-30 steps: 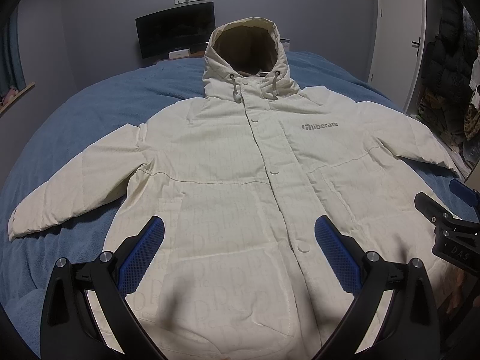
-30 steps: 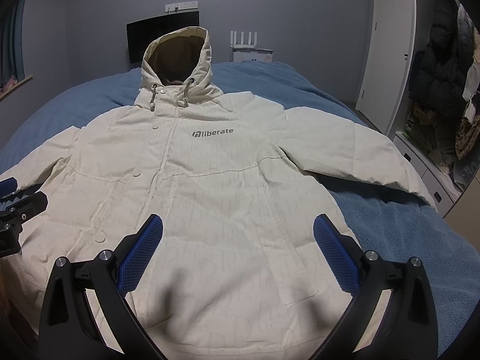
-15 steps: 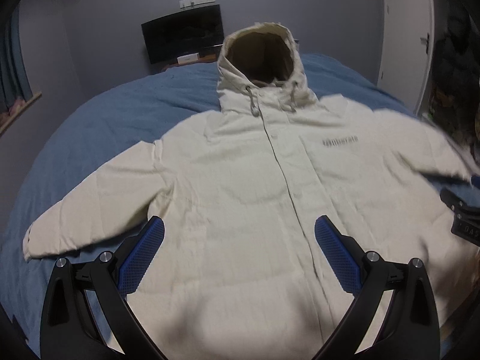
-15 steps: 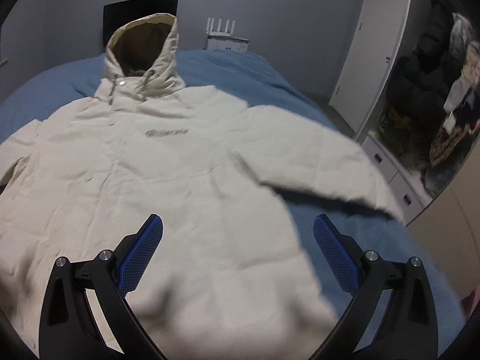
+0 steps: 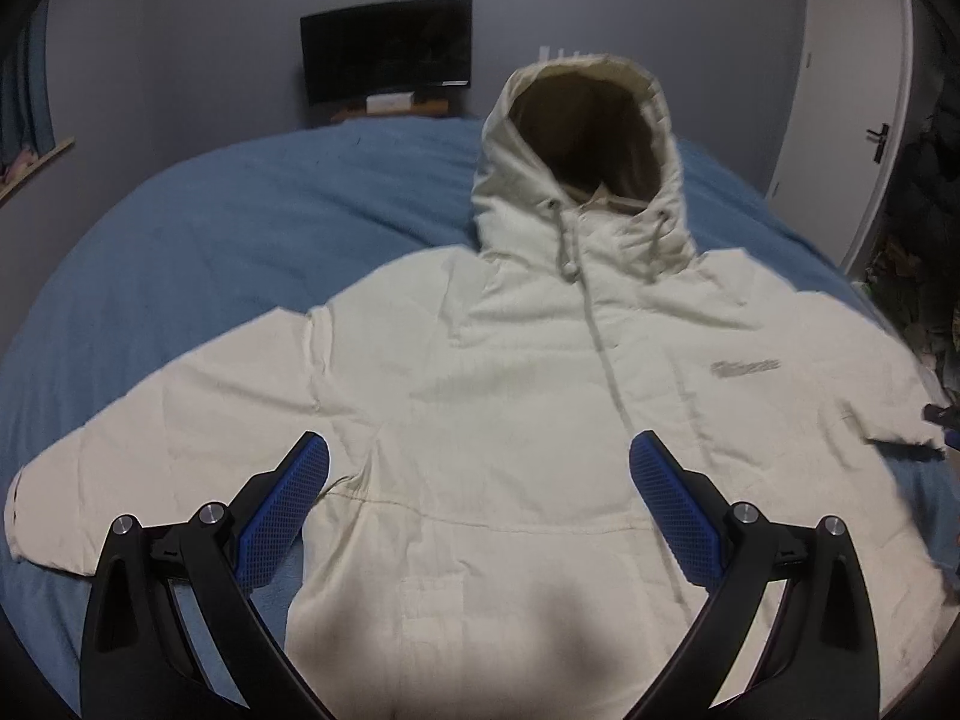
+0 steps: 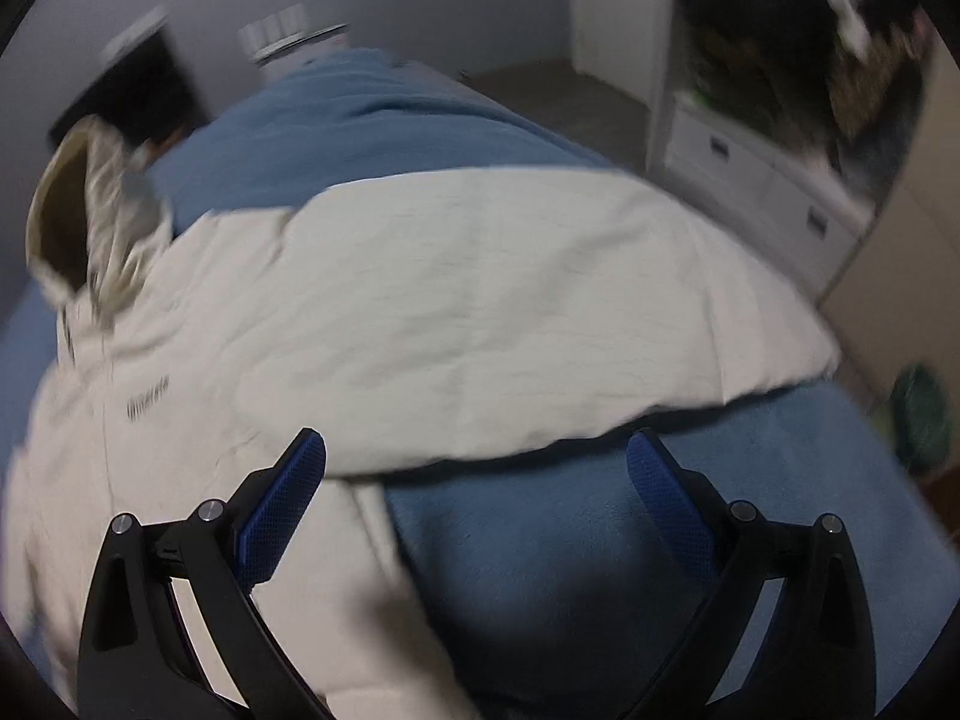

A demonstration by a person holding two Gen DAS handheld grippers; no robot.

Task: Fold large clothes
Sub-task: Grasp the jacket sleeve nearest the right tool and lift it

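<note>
One cream hooded jacket [image 5: 516,420] is counted, laid on one blue bed [image 5: 252,228]; two sleeves [image 5: 168,468] and two hood drawcords [image 5: 567,240] are seen on it. Two grippers are counted, the left gripper [image 5: 479,507] and the right gripper [image 6: 476,504]. One dark monitor [image 5: 387,48], one white door [image 5: 840,102] and two drawers [image 6: 720,150] are counted

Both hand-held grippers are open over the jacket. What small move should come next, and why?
Probably lower the right hand-held gripper onto the sleeve and close on it. The jacket lies flat and unfolded on the bed, and that sleeve's edge sits right ahead of the open fingers.
</note>
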